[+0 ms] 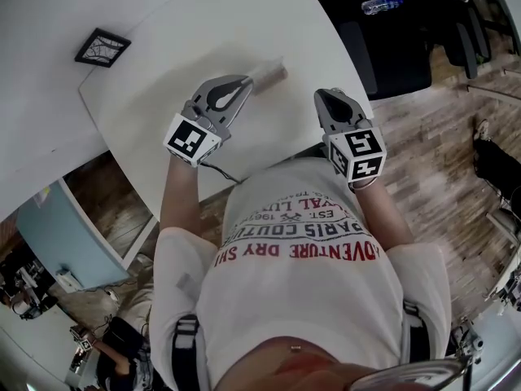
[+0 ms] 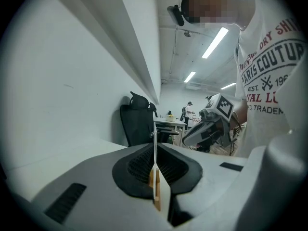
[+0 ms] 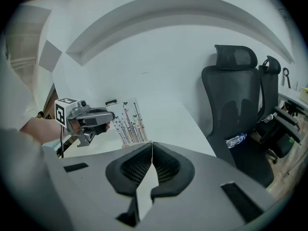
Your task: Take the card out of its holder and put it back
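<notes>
Your closed, empty right gripper (image 3: 151, 145) hides most of the wooden holder (image 3: 127, 146). Your left gripper (image 2: 155, 150) clamps the card (image 3: 130, 121) standing at it.

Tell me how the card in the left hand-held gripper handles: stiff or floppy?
Likely stiff: the card stands flat from the left hand-held gripper, with no droop. Probably light and thin: edge-on it is a bare line. A push on its face may bend it.

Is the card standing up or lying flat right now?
Standing up, slightly tilted: the right gripper view shows the card upright with its printed face showing, and the left gripper shut on its side edge.
</notes>
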